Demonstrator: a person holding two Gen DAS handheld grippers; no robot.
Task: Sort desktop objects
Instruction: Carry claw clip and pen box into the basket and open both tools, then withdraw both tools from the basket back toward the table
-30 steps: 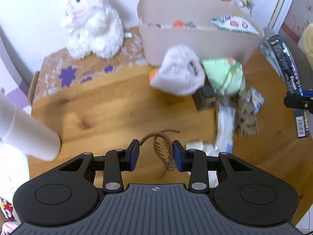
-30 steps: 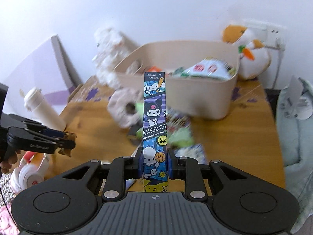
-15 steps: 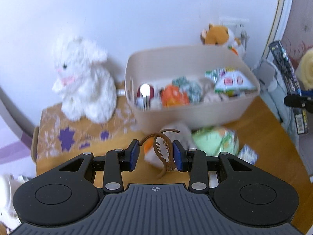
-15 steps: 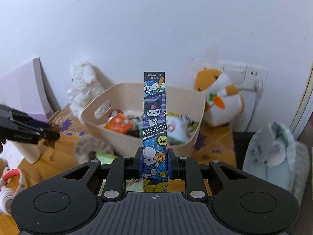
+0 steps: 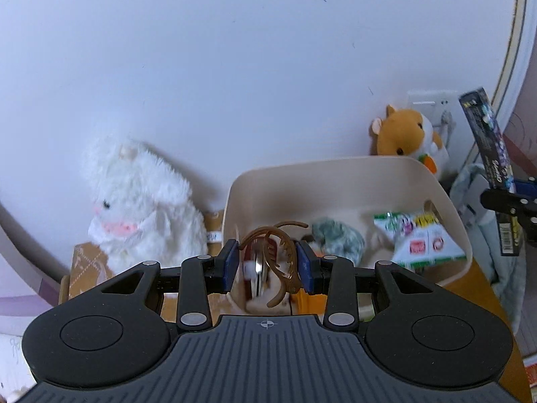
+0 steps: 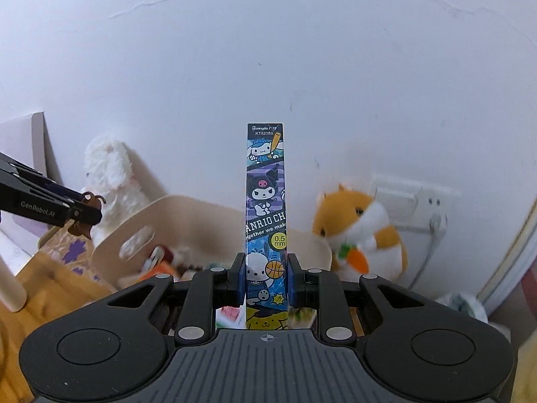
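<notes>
Clearly the biggest thing ahead of both grippers is the beige storage bin (image 5: 342,181), already holding a snack packet (image 5: 419,238) and other small items, and the risks concern it. The right gripper (image 6: 265,277) pinches a long cartoon-printed pen box (image 6: 265,201) only near its lower end, so most of the box stands free above the pads; if it is let go while upright, I think it may tip over the bin rim or lean on the hamster plush (image 6: 359,228) just behind the bin. The left gripper (image 5: 267,263) clamps a brown claw hair clip (image 5: 278,255) between its blue pads; the clip is curved and springy, so it can twist out, or its teeth can catch on a pad at release and fall beside the bin, near the white rabbit plush (image 5: 144,201) to the left.

Compared with one second ago, both views look higher: the wooden tabletop and the loose items on it are gone from in front of the left gripper, and the open bin now lies directly beyond its fingers. Both grips look unchanged, and the white wall fills most of each view
</notes>
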